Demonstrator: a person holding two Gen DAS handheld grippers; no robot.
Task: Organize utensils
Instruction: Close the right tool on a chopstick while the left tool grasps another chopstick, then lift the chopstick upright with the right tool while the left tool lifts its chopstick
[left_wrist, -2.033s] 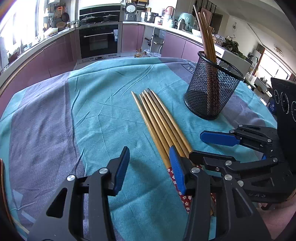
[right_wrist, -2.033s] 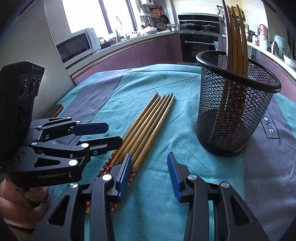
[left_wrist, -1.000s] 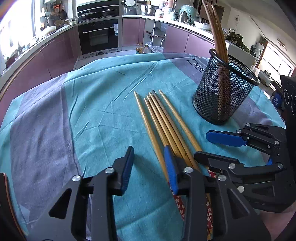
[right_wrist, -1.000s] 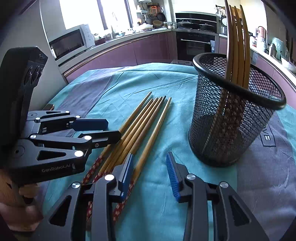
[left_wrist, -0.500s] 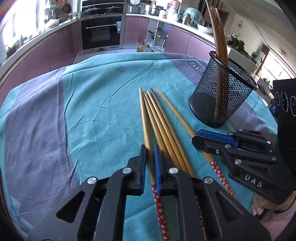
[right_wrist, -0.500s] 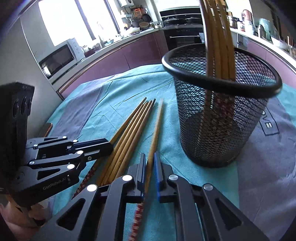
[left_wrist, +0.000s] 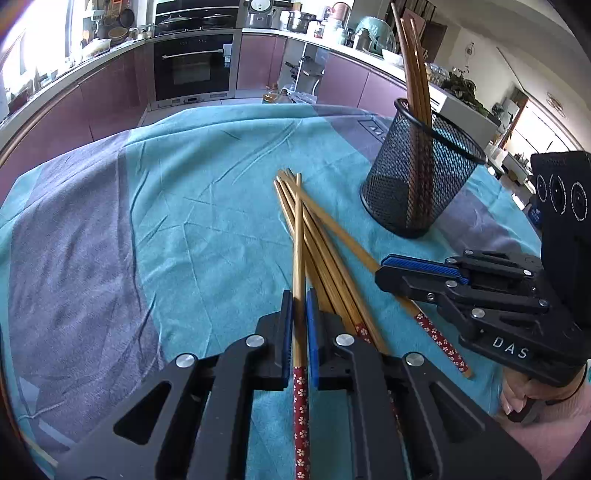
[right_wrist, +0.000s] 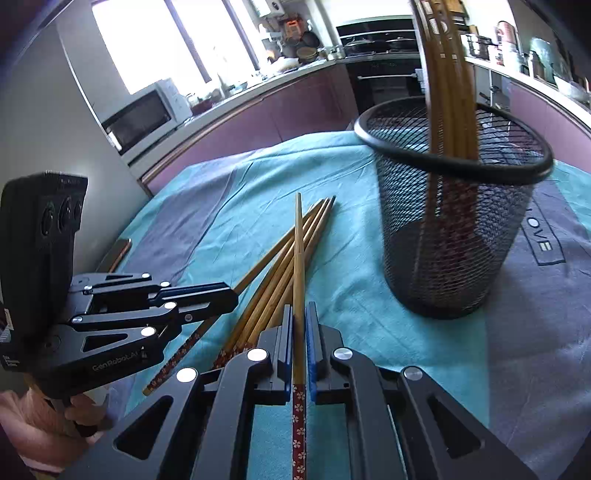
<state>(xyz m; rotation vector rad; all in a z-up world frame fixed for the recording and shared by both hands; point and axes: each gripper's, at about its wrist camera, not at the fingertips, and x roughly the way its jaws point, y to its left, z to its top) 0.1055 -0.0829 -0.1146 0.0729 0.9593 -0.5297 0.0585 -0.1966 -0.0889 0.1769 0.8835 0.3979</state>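
Left claw (left_wrist: 299, 310) clamped on one chopstick (left_wrist: 298, 236); right claw (right_wrist: 299, 325) clamped on another chopstick (right_wrist: 298, 258). Loose chopsticks (left_wrist: 332, 266) lie beside mesh cup (left_wrist: 417, 184) on tabletop (left_wrist: 184, 221).

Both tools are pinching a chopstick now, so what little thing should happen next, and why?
Probably lift both a little. The left tool and right tool are each shut on one chopstick whose tip lies across the loose chopsticks on the cloth. Raising them clears that pile before heading to the mesh cup.
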